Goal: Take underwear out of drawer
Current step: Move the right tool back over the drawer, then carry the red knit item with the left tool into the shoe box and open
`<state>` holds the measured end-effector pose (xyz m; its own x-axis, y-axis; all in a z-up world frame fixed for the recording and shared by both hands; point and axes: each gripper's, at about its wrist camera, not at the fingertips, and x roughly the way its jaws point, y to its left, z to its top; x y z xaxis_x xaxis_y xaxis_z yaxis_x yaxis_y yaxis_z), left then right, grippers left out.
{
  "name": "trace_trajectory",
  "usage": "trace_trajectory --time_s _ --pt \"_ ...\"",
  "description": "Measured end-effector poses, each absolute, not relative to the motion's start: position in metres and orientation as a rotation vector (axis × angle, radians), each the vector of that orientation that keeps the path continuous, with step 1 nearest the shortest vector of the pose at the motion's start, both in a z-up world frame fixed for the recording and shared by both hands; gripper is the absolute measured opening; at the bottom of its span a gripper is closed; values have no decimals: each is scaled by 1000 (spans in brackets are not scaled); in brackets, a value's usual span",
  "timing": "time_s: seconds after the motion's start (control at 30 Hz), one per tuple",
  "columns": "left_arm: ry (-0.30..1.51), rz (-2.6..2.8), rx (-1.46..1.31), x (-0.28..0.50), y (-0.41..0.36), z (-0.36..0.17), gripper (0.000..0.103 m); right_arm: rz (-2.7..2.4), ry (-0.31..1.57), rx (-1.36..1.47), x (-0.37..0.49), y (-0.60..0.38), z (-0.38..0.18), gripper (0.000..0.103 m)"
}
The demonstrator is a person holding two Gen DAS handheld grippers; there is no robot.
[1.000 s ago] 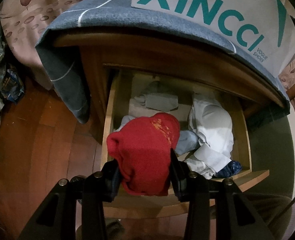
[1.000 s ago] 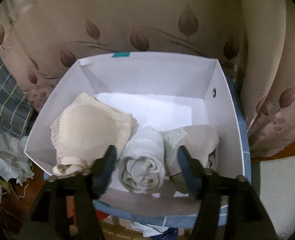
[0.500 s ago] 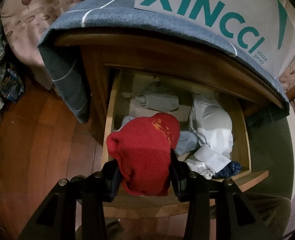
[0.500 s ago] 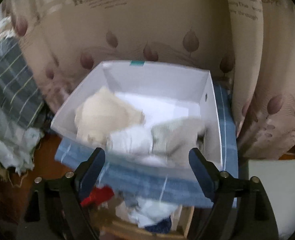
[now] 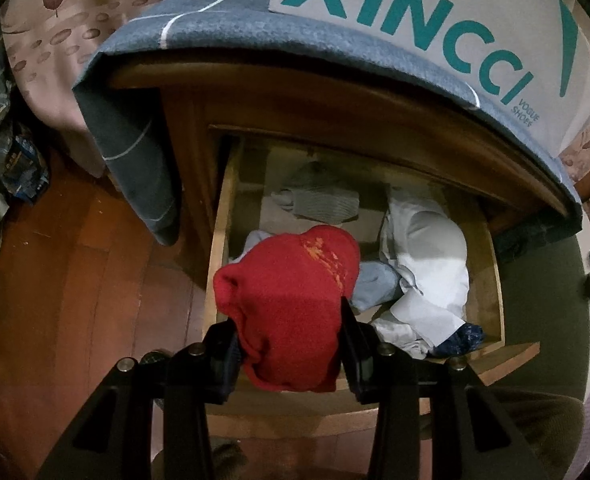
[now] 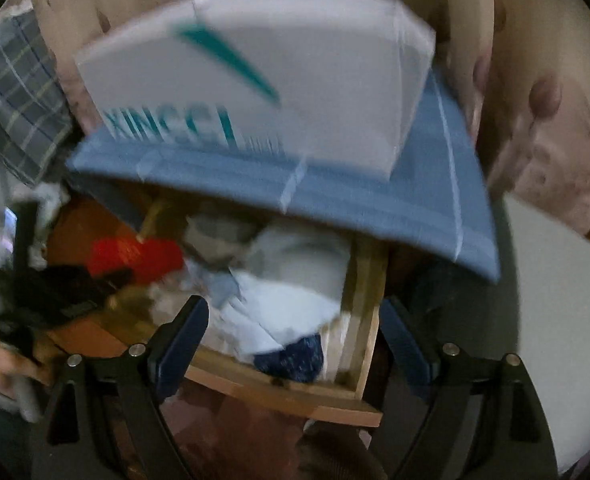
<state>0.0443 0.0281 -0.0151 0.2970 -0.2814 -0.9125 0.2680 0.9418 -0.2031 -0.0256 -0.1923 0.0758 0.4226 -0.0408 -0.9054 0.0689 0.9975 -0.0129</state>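
The red underwear, a thick crimson fold with an orange patch, hangs clamped between the fingers of the left gripper over the front of the open drawer. The blurred right wrist view shows it only as a red smear, probably the same piece, yet reveals the right gripper spread wide and empty above the drawer. A white garment and grey socks lie inside; a XINCCI shoebox sits on a blue cloth on top.

Around me the floor is reddish-brown wood planks under dim light. A wooden nightstand wears a blue-grey cloth, and behind it hangs a beige leaf-print curtain.
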Motion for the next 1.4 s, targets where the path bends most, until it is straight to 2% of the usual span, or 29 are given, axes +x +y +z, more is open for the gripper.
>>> trace_trajectory --time_s 0.13,0.27,0.8,1.13,1.4 --pt "1218 -371 -24 45 29 -17 42 -78 1208 107 -25 -203 18 85" --pt "1205 -351 -1 45 30 -17 42 -116 1247 176 -25 -215 -16 85" --pt "1148 -321 5 30 31 13 42 -141 1230 148 -27 -220 -28 88" --pt "1064 -338 33 0 40 82 42 -137 1261 272 -28 -237 -35 89" --pt "972 -375 53 -14 44 158 42 -119 1273 233 -26 -227 -36 90"
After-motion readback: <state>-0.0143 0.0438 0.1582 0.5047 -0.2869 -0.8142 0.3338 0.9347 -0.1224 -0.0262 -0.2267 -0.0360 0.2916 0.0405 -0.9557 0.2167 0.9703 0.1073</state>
